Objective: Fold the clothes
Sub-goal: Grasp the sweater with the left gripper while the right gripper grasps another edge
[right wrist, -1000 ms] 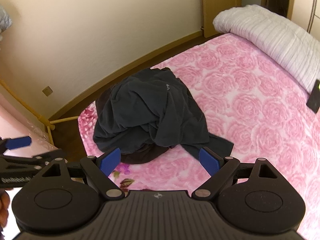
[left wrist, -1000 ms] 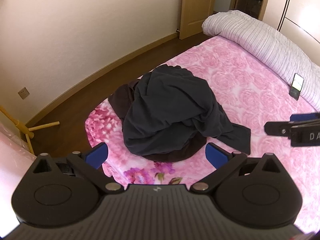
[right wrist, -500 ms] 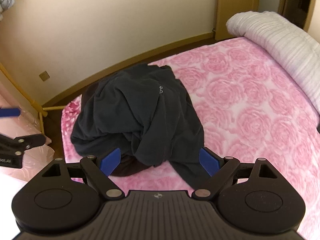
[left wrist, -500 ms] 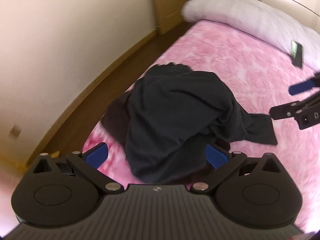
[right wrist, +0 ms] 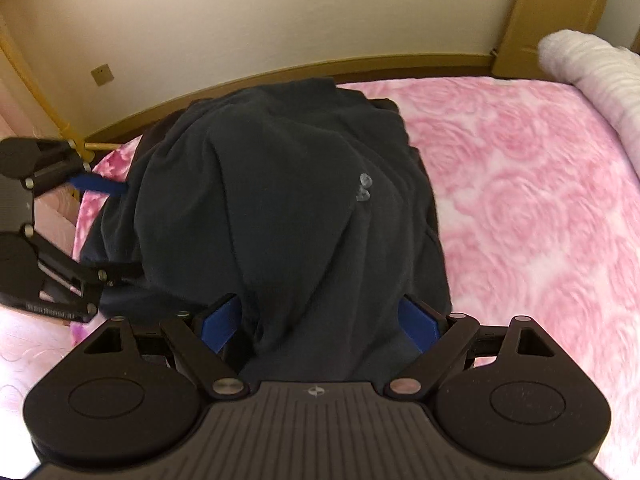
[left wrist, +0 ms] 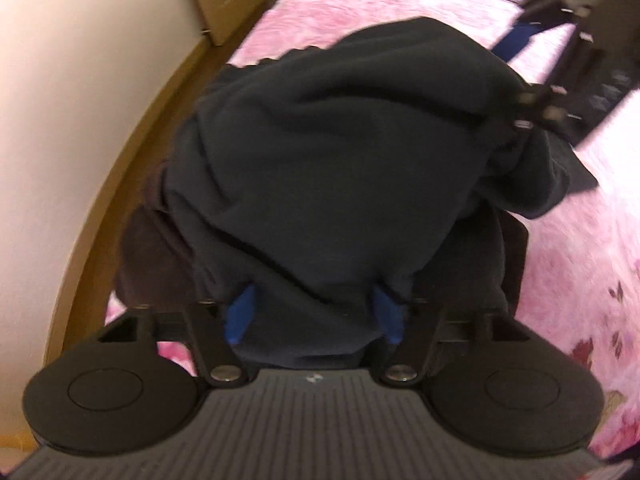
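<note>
A crumpled dark grey garment lies in a heap on the pink rose-patterned bed, over a dark brown piece. It fills the right wrist view too, with a small pale logo. My left gripper is open, its blue pads pushed into the near edge of the heap with cloth between them. My right gripper is open, its pads either side of a fold at the heap's other side. Each gripper shows in the other's view, the right and the left.
The heap sits at the bed's corner beside a wood floor strip and cream wall. A pale striped rolled duvet lies at the far end of the bed. A yellow stand leg is by the wall.
Both grippers have moved down and in from above the bed to the heap, from opposite sides. Cloth now lies between the jaws of each. The left jaws look narrower than before.
</note>
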Demonstrator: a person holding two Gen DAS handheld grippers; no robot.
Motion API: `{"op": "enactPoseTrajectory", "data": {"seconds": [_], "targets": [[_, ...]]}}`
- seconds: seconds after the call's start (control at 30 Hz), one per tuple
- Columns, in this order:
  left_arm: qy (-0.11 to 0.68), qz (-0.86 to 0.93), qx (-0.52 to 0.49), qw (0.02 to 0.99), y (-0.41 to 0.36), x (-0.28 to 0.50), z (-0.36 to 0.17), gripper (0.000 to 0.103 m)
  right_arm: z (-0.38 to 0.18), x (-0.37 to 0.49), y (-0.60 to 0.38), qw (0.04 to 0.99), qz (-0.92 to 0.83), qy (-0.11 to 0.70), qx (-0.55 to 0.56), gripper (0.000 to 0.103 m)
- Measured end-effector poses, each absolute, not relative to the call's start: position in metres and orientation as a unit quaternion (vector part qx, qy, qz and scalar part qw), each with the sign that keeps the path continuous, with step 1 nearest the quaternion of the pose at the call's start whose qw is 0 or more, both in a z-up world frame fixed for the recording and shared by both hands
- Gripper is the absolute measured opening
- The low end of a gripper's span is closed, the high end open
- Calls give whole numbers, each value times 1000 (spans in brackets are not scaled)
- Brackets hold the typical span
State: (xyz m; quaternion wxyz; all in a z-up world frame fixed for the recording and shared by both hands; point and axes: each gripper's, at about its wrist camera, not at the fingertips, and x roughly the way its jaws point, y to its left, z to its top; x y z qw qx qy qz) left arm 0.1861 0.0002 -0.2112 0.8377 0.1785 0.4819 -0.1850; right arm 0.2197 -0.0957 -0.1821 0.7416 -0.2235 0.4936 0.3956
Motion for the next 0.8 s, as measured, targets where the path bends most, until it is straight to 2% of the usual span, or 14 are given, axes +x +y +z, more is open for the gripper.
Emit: {"op": "enactPoseTrajectory", "data": {"seconds": [0.03,0.07,0.1,0.13,0.17,0.27,0.53,0.8], "targets": [[481,-193,182,836,-1,186,-212,32,-184,222,-92,738,398,498,-222,64],[479,-196,186,835,-4,185,-210,19,-185,224,-87,734,400,503,-220,53],[476,-195,189,836,-5,184,-208,7,-183,224,-85,733,401,503,-220,52],[473,-194,188,838,-6,184,-205,6,-182,222,-82,733,402,503,-220,44],[471,-193,182,841,-4,186,-199,5,-179,223,-82,735,399,503,-219,33],[455,-192,170,852,-2,188,-180,4,-163,229,-87,748,386,503,-195,18],[364,-258,178,877,-44,173,-107,3,-88,234,-138,814,343,449,-136,13],[294,-381,193,855,-182,118,-69,3,-28,170,-269,870,237,413,-129,12]]}}
